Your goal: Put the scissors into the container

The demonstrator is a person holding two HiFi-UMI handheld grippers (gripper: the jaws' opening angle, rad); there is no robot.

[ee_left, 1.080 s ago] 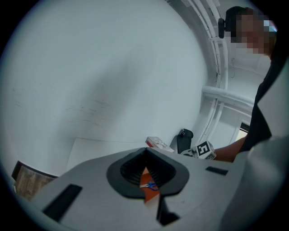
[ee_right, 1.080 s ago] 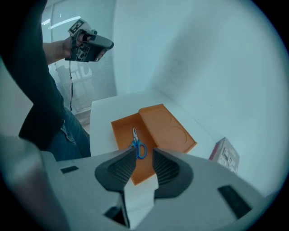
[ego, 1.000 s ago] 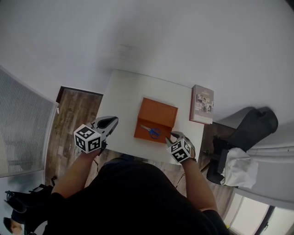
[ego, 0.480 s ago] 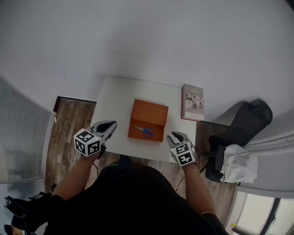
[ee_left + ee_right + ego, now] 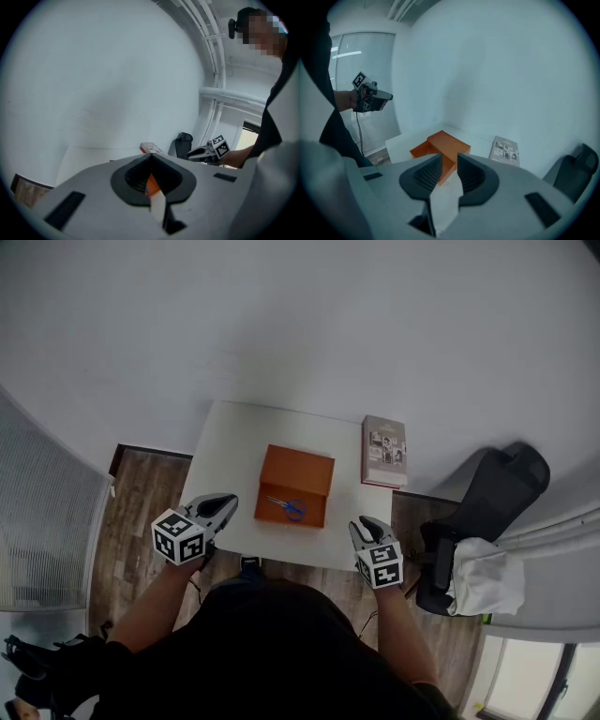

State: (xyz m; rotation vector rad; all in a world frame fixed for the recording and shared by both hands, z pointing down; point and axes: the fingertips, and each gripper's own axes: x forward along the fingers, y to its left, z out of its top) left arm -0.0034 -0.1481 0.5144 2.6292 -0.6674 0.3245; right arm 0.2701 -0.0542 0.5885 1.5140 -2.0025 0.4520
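Resting in the orange container (image 5: 302, 468) on the surface (image 5: 234, 432), the scissors (image 5: 284, 506) lie crosswise, ahead between the left hand-held gripper (image 5: 226, 505), closed and empty, seemingly nearer, and the right hand-held gripper (image 5: 363, 525), parted and empty.

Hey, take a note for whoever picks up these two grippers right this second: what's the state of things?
Left gripper: jaws together, nothing in them, held by the table's near edge.
Right gripper: jaws apart, empty, also at the near edge.
Scissors: lying inside the orange container mid-table. A book lies to its right.
Done: the scissors are in the container.
Left: nothing for this task, as far as these views show.
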